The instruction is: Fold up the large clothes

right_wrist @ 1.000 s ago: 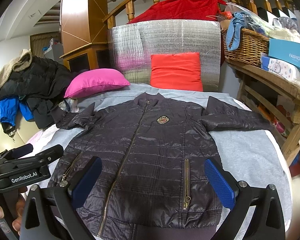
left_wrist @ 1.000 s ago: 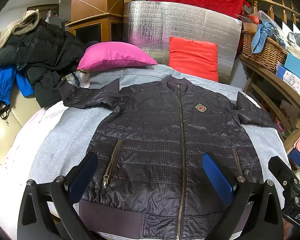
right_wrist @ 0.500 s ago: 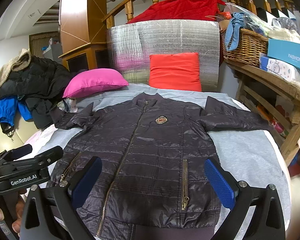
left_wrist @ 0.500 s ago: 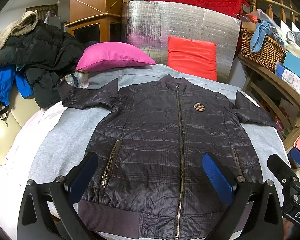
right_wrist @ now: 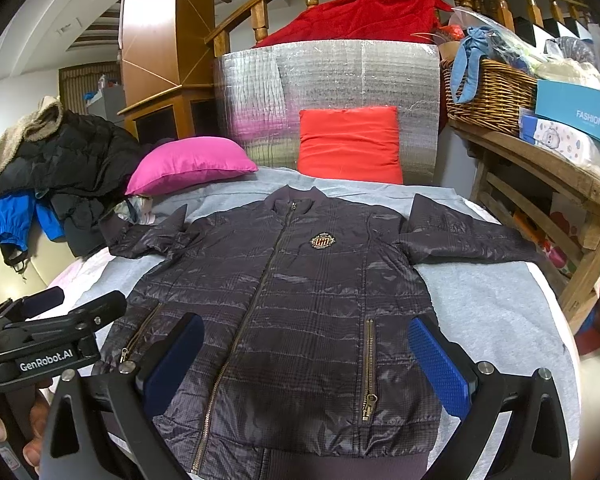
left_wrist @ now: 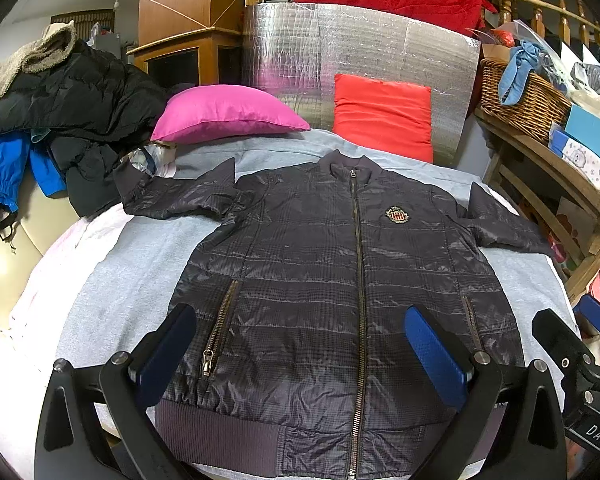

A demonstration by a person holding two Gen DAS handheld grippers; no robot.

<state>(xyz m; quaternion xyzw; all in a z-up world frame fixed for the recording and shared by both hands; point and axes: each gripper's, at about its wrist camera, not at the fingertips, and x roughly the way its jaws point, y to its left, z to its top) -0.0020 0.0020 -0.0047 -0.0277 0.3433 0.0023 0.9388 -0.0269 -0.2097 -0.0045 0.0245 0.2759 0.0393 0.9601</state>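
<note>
Around jacket (left_wrist: 320,280), bare grey sheet (left_wrist: 112,280) margins.

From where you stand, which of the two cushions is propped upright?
The red cushion stands upright, leaning against the silver foil panel. The pink cushion, left of it, lies flat on the grey sheet beyond the jacket.
</note>
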